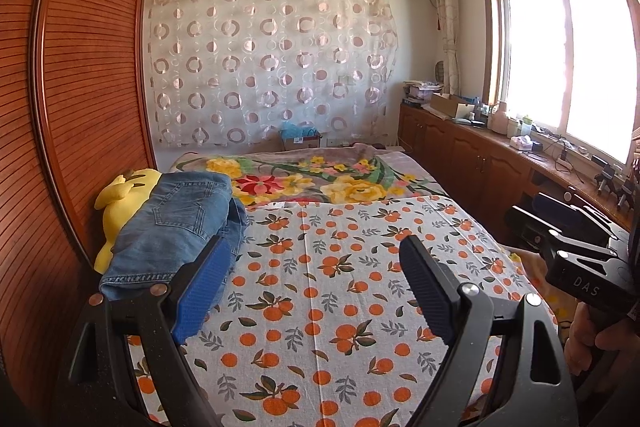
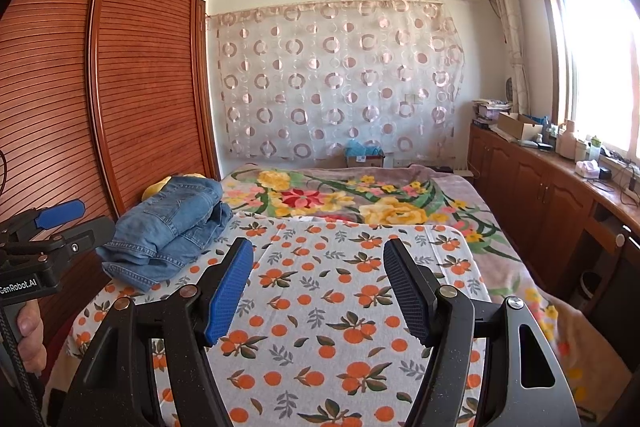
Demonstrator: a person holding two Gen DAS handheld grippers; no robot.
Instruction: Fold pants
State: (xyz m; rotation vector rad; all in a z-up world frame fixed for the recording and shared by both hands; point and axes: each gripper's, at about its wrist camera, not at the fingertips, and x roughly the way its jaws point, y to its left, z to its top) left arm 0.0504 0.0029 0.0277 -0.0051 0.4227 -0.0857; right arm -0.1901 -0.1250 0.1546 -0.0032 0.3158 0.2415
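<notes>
Folded blue denim pants (image 1: 176, 223) (image 2: 172, 231) lie in a stack at the left edge of the bed, partly over a yellow plush toy (image 1: 118, 207). My left gripper (image 1: 316, 251) hovers over the orange-print sheet (image 1: 320, 287) to the right of the pants; its jaws stand wide apart with nothing between them. My right gripper (image 2: 318, 253) is also open and empty above the same sheet (image 2: 320, 307), with the pants off to its left. In the right wrist view the left gripper's blue pad (image 2: 60, 213) shows at the left edge, held by a hand.
A slatted wooden wardrobe (image 1: 80, 87) stands close along the bed's left side. A floral blanket (image 1: 320, 179) covers the far half of the bed. Wooden cabinets (image 2: 540, 195) with clutter on top run under the window on the right. A hand (image 1: 588, 343) holds the other gripper at right.
</notes>
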